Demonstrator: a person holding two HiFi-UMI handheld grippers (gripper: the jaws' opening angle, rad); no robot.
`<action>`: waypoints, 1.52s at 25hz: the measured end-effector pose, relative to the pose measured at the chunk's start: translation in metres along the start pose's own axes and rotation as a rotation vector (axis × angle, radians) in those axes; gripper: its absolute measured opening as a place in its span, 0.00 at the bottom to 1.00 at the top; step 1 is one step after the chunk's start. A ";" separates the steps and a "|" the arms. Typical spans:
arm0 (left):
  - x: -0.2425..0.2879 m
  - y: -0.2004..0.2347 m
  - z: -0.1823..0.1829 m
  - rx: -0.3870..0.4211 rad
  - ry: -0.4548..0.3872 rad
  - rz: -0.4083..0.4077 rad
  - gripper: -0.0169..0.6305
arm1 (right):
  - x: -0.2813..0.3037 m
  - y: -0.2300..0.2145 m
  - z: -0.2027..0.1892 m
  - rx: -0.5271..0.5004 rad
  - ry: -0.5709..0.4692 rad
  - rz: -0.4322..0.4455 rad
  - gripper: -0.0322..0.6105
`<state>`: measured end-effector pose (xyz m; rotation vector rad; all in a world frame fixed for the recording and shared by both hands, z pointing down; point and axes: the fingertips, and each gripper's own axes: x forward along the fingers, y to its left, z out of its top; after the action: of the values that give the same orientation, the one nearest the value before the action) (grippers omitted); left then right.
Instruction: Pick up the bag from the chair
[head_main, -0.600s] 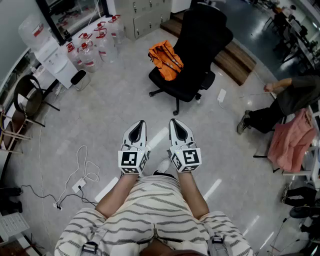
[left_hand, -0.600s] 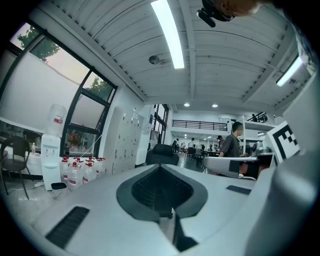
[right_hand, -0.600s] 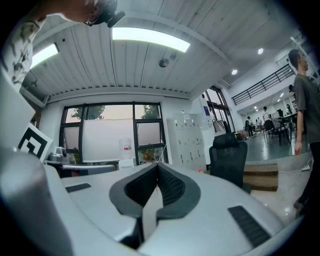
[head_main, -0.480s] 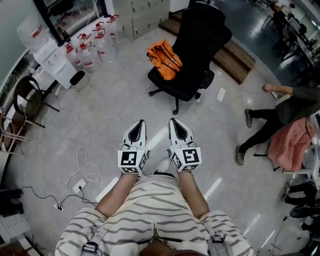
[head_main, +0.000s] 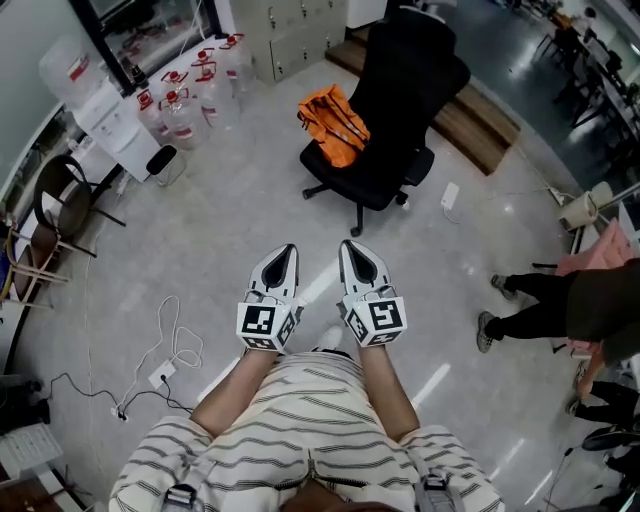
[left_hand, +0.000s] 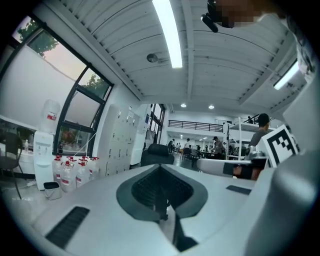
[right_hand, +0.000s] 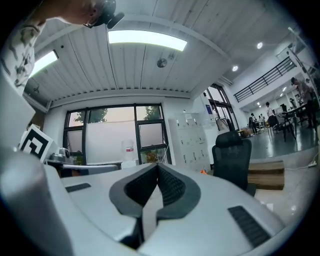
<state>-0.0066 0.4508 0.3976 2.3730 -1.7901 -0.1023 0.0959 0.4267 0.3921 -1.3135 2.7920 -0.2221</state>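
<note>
Bag (head_main: 333, 124): orange, soft and crumpled fabric with darker straps across it. It lies on the seat of the black office chair (head_main: 400, 110), on the seat's left side in the head view, and part of it slumps over that edge. Its long axis runs diagonally, from far-left to near-right. The key relation is that the bag is straight ahead of both grippers and well apart from them, with bare floor (head_main: 220, 220) in between, so nothing is in reach yet. It lines up roughly between the two. The right gripper (head_main: 352, 248) looks marginally nearer than the left gripper (head_main: 285, 252), but it's close to even. Both grippers are held level side by side, just in front of the person's striped shirt, pointing toward the chair. Jaws on both are clenched together with nothing between them. In the left gripper view the chair (left_hand: 156, 154) sits right behind the jaw line. In the right gripper view the chair (right_hand: 231, 159) is off to the right, and only a tiny orange speck of the bag (right_hand: 202, 171) shows beside it. My read is that this is the approach phase: close the gap first, open the jaws, then pinch a strap or a fold, since limp fabric will sag when lifted. Water jugs (head_main: 190, 100) stand off to the left and are not in the path.
</note>
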 end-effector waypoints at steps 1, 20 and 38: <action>0.004 -0.002 -0.001 0.007 -0.001 0.004 0.06 | 0.001 -0.004 0.000 -0.003 -0.001 0.001 0.08; 0.044 -0.034 -0.035 0.000 0.051 0.035 0.06 | 0.005 -0.049 -0.014 -0.011 0.035 0.071 0.08; 0.151 0.020 -0.026 0.034 0.053 0.049 0.06 | 0.109 -0.100 -0.005 -0.046 0.041 0.054 0.08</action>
<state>0.0202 0.3029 0.4341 2.3296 -1.8391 -0.0027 0.1016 0.2804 0.4139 -1.2542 2.8791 -0.1861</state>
